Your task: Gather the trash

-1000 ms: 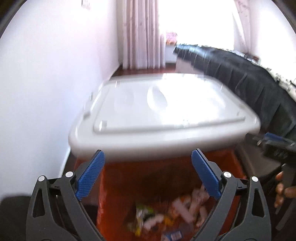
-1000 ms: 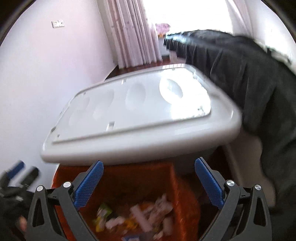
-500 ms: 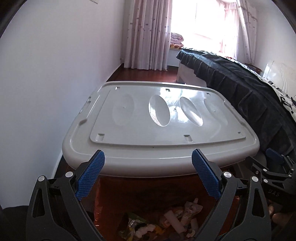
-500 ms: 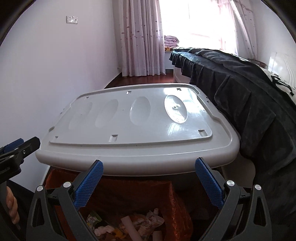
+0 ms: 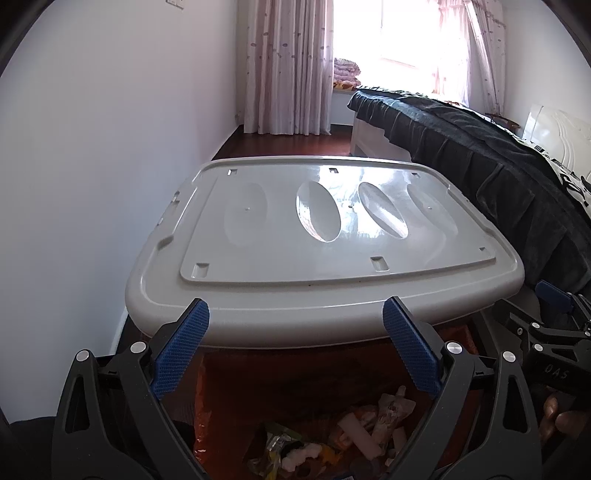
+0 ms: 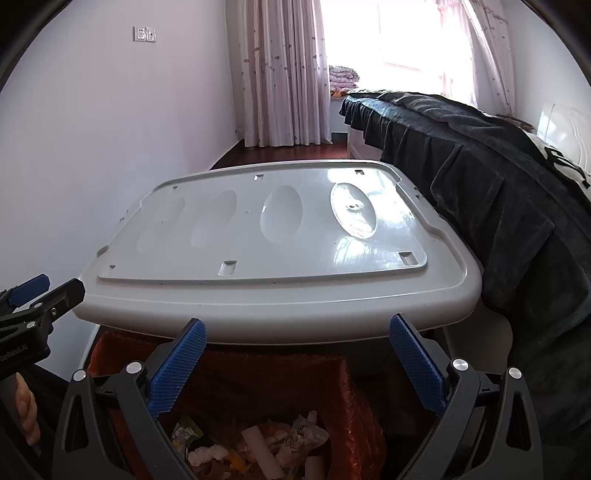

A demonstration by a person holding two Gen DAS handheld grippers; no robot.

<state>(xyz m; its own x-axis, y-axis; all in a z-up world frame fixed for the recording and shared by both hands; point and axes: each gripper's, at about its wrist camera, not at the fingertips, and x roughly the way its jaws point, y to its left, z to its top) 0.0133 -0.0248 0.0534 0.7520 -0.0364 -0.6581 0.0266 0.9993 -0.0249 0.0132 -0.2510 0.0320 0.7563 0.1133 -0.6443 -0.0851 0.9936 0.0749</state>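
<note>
One grey lid (image 5: pixel 325 288) has four oval dents. One orange-lined bin (image 6: pixel 354 391) holds a pile of trash (image 6: pixel 258 446), too jumbled to count. There are two grippers, one bed (image 6: pixel 498 192) and one wall switch (image 6: pixel 144 34).

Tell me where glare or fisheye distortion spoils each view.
Left wrist: the window is blown out, its glare streaking the grey lid; walls bow at the edges. Right wrist: window overexposed, sheen on the lid; dark vignette in the corners.
</note>
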